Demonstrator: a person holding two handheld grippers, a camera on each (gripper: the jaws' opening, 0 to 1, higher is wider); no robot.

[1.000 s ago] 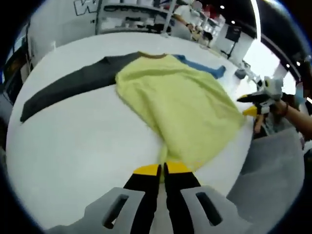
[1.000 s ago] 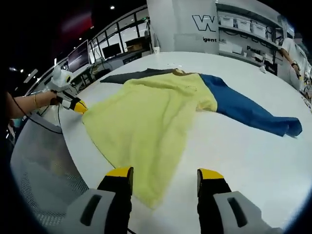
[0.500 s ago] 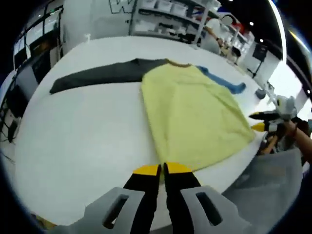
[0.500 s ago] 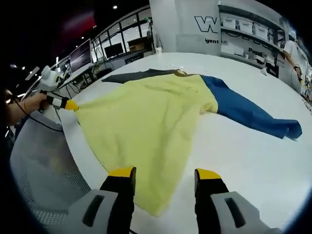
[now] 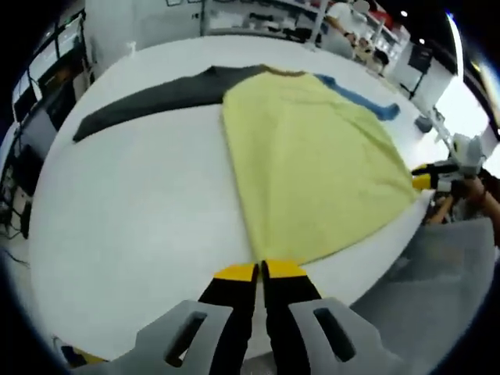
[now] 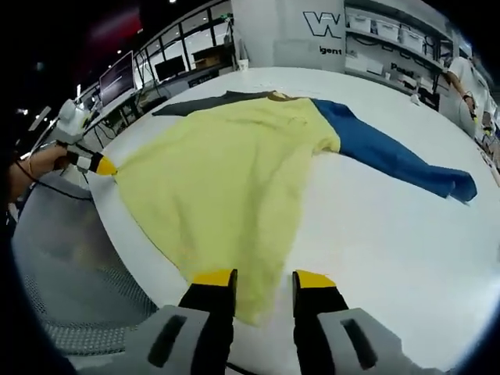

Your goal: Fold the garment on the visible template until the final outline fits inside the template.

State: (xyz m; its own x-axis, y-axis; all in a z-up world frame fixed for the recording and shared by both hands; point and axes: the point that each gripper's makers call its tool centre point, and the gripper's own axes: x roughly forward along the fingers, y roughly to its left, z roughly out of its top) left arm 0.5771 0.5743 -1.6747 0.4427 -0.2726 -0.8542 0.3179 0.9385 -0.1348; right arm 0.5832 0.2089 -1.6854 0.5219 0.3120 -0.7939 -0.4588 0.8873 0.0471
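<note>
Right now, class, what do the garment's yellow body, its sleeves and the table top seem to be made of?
Yellow body: soft matte knit, perhaps cotton or fleece; it lies limp with a slightly fuzzy edge. Blue sleeve and dark grey sleeve: apparently the same matte cloth, lying flat and limp. Table top: smooth hard white surface, possibly laminate or painted board; faint sheen, no visible texture.

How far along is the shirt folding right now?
Early. Done: the shirt lies spread flat on the table, dark sleeve and blue sleeve out to the sides. In hand: the left gripper is shut on one hem corner; the right gripper straddles the other, jaws apart. Left: every fold; no template is discernible.
</note>
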